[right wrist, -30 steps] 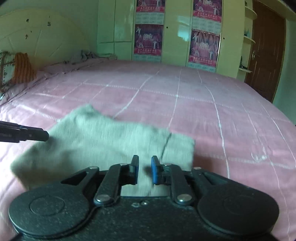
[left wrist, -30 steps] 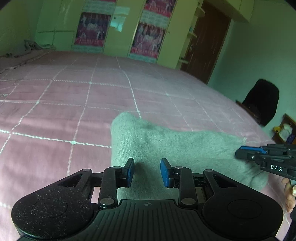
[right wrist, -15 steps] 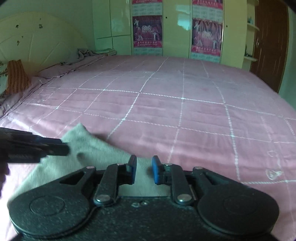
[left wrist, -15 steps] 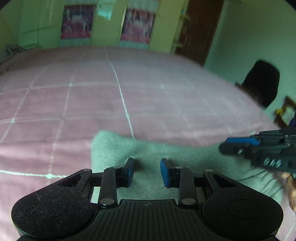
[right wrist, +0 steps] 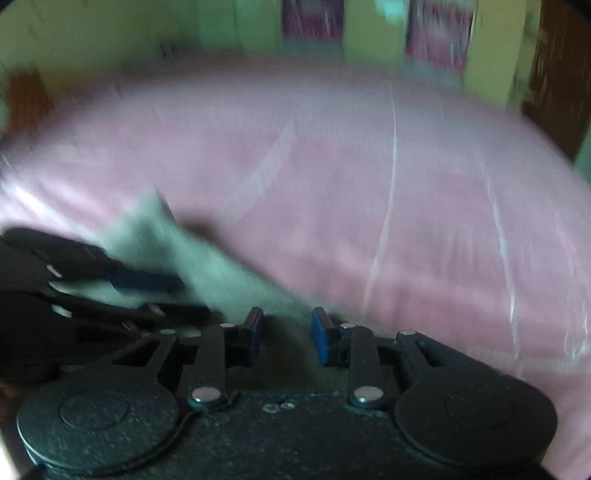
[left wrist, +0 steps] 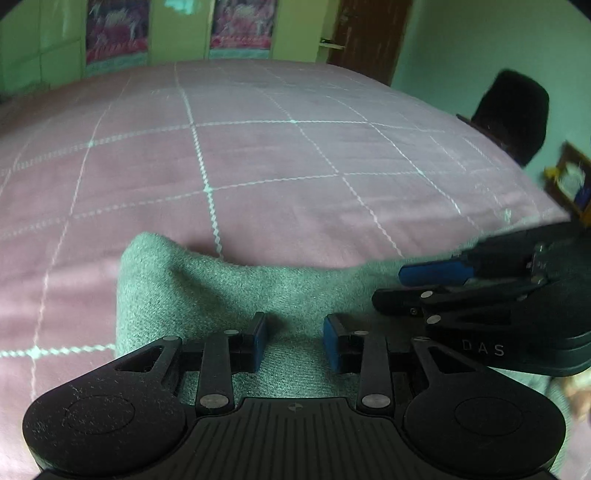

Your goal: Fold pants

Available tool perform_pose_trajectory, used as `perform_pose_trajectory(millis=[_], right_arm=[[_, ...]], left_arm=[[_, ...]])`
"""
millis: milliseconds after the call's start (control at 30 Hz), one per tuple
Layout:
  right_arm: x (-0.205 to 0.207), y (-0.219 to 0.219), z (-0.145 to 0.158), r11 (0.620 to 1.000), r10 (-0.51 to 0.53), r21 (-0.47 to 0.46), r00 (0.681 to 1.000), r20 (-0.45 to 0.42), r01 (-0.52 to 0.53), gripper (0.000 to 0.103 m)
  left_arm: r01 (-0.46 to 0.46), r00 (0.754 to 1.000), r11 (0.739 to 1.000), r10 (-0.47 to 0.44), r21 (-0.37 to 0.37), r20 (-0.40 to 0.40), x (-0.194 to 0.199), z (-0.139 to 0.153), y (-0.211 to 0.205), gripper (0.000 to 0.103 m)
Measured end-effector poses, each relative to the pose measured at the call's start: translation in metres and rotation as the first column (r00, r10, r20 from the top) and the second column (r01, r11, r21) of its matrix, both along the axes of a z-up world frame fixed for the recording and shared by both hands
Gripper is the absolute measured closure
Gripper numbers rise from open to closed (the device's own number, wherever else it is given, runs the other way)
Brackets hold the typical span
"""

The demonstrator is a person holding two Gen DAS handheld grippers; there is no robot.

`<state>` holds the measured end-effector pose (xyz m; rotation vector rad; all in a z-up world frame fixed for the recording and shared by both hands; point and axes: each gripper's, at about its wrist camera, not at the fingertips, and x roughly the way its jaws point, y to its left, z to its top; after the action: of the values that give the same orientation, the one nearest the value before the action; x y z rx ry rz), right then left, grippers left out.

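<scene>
The grey-green folded pants (left wrist: 229,291) lie on the pink bed. My left gripper (left wrist: 294,341) is open, its blue pads just above the near part of the fabric with nothing held between them. My right gripper (right wrist: 286,334) is open over the pants (right wrist: 207,266) too; its view is blurred by motion. The right gripper also shows side-on in the left wrist view (left wrist: 436,275), close at the right above the cloth. The left gripper shows at the left of the right wrist view (right wrist: 147,282).
The pink bedspread with a white grid (left wrist: 258,155) stretches far ahead. A green wardrobe with posters (left wrist: 240,26) and a dark door (left wrist: 365,33) stand beyond it. A black chair (left wrist: 513,110) is at the right of the bed.
Both grippers have come closer together and lower over the pants. The right gripper's jaws have opened wider. The pants' far edge now bunches up between the two grippers.
</scene>
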<state>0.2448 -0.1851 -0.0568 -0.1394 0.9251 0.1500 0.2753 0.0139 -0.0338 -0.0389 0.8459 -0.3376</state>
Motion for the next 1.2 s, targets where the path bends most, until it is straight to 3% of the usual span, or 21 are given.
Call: perform_pose_trajectory(millis=[100, 200, 367, 433, 533, 600, 800, 867, 967, 1033, 1200], right_arm=[[0.003, -0.007, 0.000, 0.999, -0.022, 0.046, 1.000, 0.007, 0.022, 0.076], [0.000, -0.004, 0.004, 0.999, -0.016, 0.036, 1.000, 0.014, 0.015, 0.075], [-0.020, -0.004, 0.023, 0.998, -0.028, 0.054, 0.997, 0.075, 0.024, 0.075], [-0.035, -0.006, 0.031, 0.995, -0.038, 0.092, 0.994, 0.102, 0.029, 0.074], [-0.036, 0.001, 0.005, 0.998, -0.022, 0.051, 1.000, 0.000, 0.022, 0.074], [-0.041, 0.006, -0.002, 1.000, -0.006, 0.019, 1.000, 0.025, 0.005, 0.074], [-0.076, 0.009, 0.030, 0.998, -0.018, 0.063, 0.994, 0.107, 0.012, 0.074], [-0.092, 0.010, 0.033, 0.997, -0.015, 0.082, 0.991, 0.135, 0.004, 0.073], [-0.100, 0.009, 0.007, 0.999, -0.014, 0.045, 0.998, 0.059, 0.011, 0.074], [-0.109, 0.010, -0.002, 1.000, 0.001, 0.031, 0.995, 0.100, -0.005, 0.074], [-0.120, 0.012, 0.020, 0.998, -0.017, 0.063, 0.990, 0.138, 0.009, 0.074]], left_arm=[[0.002, 1.000, 1.000, -0.002, -0.001, 0.001, -0.003, 0.004, 0.002, 0.069], [-0.009, 1.000, 1.000, 0.008, 0.020, 0.017, -0.009, 0.009, 0.002, 0.068], [-0.051, 0.995, 0.992, 0.040, 0.111, 0.097, -0.045, 0.028, 0.003, 0.068], [-0.047, 0.998, 0.987, 0.039, 0.154, 0.055, -0.046, 0.020, 0.000, 0.068], [-0.026, 0.998, 0.975, 0.014, 0.219, 0.056, -0.052, 0.011, -0.008, 0.066], [-0.023, 0.998, 0.974, 0.009, 0.223, 0.066, -0.062, 0.019, -0.008, 0.066], [-0.036, 0.991, 0.977, 0.008, 0.210, 0.132, -0.100, 0.036, -0.007, 0.066], [-0.011, 0.996, 0.973, -0.009, 0.230, 0.083, -0.104, 0.022, -0.010, 0.066], [-0.013, 0.994, 0.970, -0.013, 0.244, 0.104, -0.112, 0.008, -0.011, 0.064], [-0.022, 0.995, 0.967, -0.004, 0.255, 0.103, -0.114, 0.014, -0.014, 0.064], [-0.035, 0.987, 0.970, -0.004, 0.239, 0.163, -0.143, 0.035, -0.012, 0.064]])
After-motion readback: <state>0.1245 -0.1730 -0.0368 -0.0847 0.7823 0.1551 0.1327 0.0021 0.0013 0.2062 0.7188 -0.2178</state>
